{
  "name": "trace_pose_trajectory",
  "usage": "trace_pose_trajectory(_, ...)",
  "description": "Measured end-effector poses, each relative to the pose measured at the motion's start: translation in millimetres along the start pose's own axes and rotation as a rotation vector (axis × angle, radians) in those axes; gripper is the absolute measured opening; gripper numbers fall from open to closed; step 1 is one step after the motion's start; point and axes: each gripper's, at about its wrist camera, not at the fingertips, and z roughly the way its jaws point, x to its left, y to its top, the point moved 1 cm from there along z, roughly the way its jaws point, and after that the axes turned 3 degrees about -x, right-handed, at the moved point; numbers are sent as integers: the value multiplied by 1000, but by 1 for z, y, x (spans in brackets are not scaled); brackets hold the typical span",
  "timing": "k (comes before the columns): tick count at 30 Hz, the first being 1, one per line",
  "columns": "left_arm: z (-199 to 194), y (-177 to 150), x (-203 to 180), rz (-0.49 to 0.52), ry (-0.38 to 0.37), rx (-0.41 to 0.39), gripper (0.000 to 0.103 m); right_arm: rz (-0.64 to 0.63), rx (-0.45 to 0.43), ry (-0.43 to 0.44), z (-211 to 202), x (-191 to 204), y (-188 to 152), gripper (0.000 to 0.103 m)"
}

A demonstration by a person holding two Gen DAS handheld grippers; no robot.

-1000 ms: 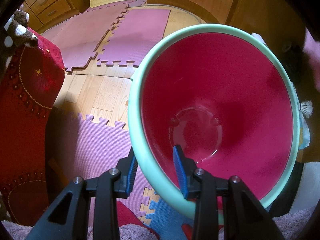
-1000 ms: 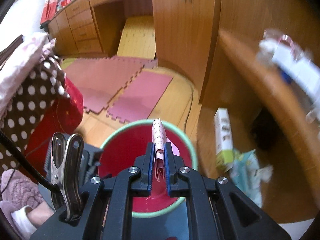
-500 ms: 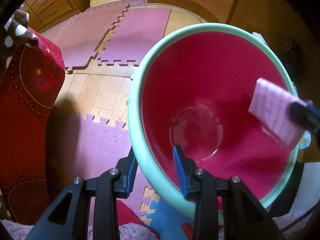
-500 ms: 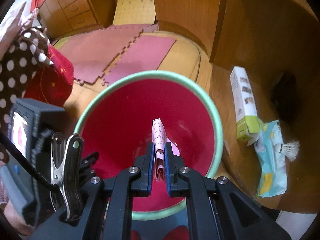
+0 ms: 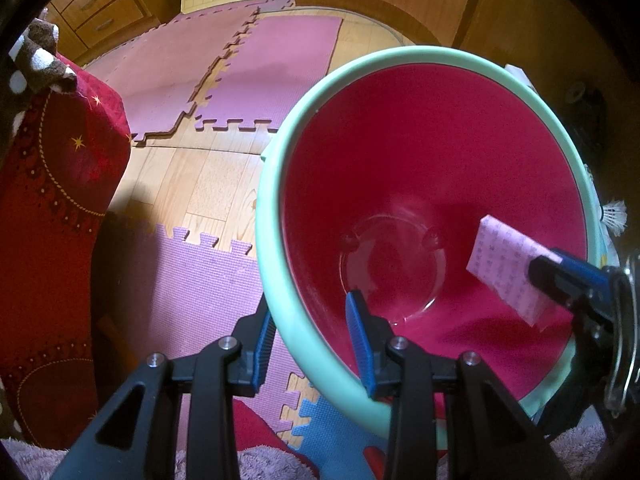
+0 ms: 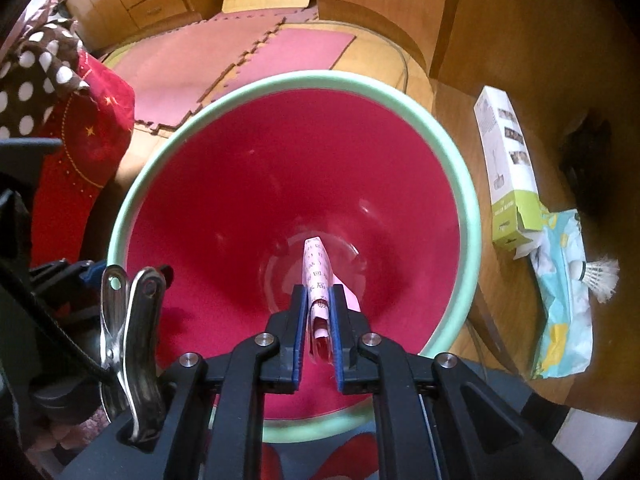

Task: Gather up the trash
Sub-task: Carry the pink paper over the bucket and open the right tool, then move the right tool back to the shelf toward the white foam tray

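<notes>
A red bin with a mint-green rim [image 5: 276, 184] [image 6: 472, 216] fills both views; its inside is bare. My left gripper [image 5: 310, 330] is shut on the bin's near rim, one finger outside, one inside. My right gripper [image 6: 318, 308] is shut on a folded pink printed paper [image 6: 316, 268] and holds it over the bin's mouth. The paper [image 5: 506, 268] and the right gripper's fingers [image 5: 568, 276] also show at the right in the left wrist view.
A white and green carton [image 6: 506, 168], a light blue wrapper [image 6: 564, 292] and a shuttlecock [image 6: 598, 274] lie on the wooden surface right of the bin. Pink foam mats [image 5: 256, 76] cover the floor behind. A red cloth [image 5: 56, 200] hangs at the left.
My right gripper has moved forward and down with the pink paper, from the bin's edge to over its middle. The left gripper and the bin have stayed still.
</notes>
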Motion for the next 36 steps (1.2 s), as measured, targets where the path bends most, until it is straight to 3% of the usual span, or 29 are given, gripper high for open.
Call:
trace_pose_trajectory(11, 0, 1, -1, 0, 0, 0, 37, 8, 31, -1, 7, -1, -3, 12)
trace_pose_trajectory(18, 0, 0, -1, 0, 1, 0, 37, 22, 19, -11, 4, -3, -1, 31)
trace_pose_trajectory(22, 0, -1, 0, -1, -1, 0, 37, 26, 10, -8, -3, -3, -2, 32)
trace_pose_trajectory(36, 0, 0, -1, -1, -1, 1, 37, -45, -119, 33, -77, 17, 5, 32)
